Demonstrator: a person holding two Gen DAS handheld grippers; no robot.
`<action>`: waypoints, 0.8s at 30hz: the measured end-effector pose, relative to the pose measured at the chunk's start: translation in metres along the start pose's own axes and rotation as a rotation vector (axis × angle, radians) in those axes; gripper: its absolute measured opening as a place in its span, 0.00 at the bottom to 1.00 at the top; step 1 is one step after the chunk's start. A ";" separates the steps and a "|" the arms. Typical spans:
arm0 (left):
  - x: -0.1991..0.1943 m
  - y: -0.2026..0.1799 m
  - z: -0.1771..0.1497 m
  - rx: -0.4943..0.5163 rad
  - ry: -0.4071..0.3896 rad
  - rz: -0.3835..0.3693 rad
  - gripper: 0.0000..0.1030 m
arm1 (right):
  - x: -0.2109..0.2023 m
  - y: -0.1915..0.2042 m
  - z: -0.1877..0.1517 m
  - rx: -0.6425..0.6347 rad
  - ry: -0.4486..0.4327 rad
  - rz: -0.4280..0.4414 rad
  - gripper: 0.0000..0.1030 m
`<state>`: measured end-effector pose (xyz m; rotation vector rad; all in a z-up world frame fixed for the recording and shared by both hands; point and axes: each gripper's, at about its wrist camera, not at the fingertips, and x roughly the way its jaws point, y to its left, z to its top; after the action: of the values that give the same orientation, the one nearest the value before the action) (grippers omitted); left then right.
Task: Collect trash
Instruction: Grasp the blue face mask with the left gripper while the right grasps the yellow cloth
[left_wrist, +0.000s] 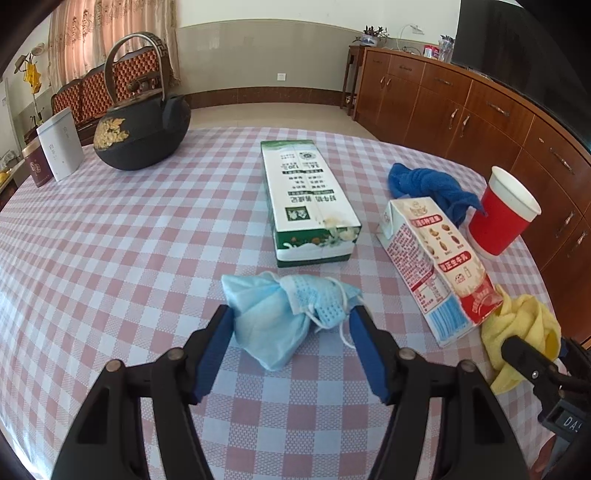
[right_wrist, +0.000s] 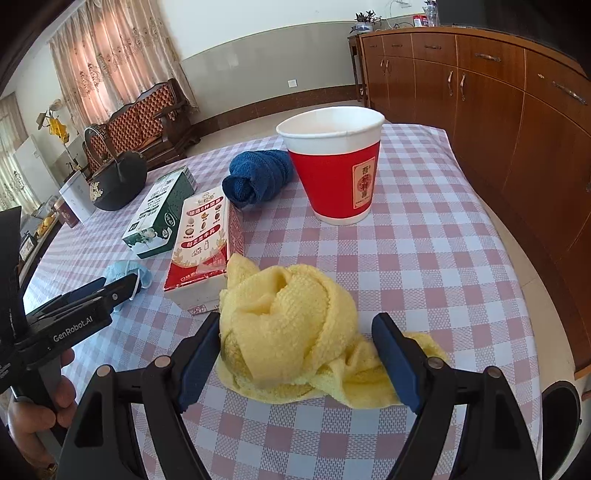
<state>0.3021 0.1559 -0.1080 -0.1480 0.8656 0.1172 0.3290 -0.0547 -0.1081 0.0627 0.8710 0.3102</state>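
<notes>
Blue mask (left_wrist: 284, 314) between left fingers (left_wrist: 218, 354), seemingly touching

Surfaces as I read them from my two wrist feeds:

- Tablecloth (left_wrist: 110, 258): woven cloth, matt, fine ribbed texture.
- Face mask (left_wrist: 280, 314): thin non-woven fabric, soft and creased, matt.
- Green carton (left_wrist: 306, 199) and red-and-white carton (left_wrist: 436, 266): coated paperboard with a slight sheen.
- Yellow cloth (right_wrist: 291, 325) and blue cloth (right_wrist: 258, 177): looped terry, rough, matt.
- Paper cup (right_wrist: 336, 166): smooth paper.
- Kettle (left_wrist: 140, 133): dark, matt, cast-metal look.
- Cabinets (left_wrist: 461, 110): polished wood, glossy.
- My left gripper (left_wrist: 291, 317) and right gripper (right_wrist: 299, 332): matt black plastic, matt blue pads.
</notes>
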 end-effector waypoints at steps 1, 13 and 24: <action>0.001 0.000 0.000 -0.003 0.005 0.000 0.59 | 0.000 0.001 -0.001 -0.007 -0.004 0.002 0.76; -0.016 0.004 -0.011 -0.036 -0.018 -0.045 0.17 | -0.011 0.000 -0.008 -0.004 -0.021 0.057 0.51; -0.071 -0.002 -0.029 -0.043 -0.064 -0.122 0.17 | -0.057 -0.005 -0.015 0.021 -0.067 0.062 0.51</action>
<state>0.2347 0.1459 -0.0720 -0.2351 0.7882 0.0263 0.2848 -0.0775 -0.0768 0.1187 0.8073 0.3552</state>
